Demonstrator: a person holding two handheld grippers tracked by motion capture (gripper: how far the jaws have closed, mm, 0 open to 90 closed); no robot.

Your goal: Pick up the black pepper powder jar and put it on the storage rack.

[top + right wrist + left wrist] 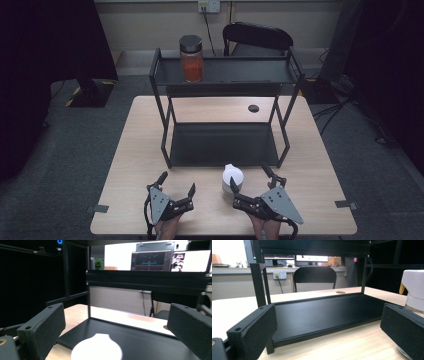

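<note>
The right gripper point(252, 184) is gaping wide around the white-capped jar point(232, 181) without touching it, near the table's point(135, 165) front edge. The left gripper point(176, 183) is spreading wide beside it, gripping nothing. Beyond, the black shelf point(222, 145) is carrying an orange-filled jar point(191, 59) on top.

Black shelf tray point(322, 312) between spread fingers point(253, 332), white-capped jar point(415, 293) right.

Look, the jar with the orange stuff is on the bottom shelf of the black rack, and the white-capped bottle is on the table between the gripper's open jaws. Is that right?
Not quite. The jar with the orange stuff stands on the top shelf of the black rack, not the bottom one; the high view shows it. The rest holds: the white-capped bottle is on the table, between the open jaws of the right gripper.
</note>
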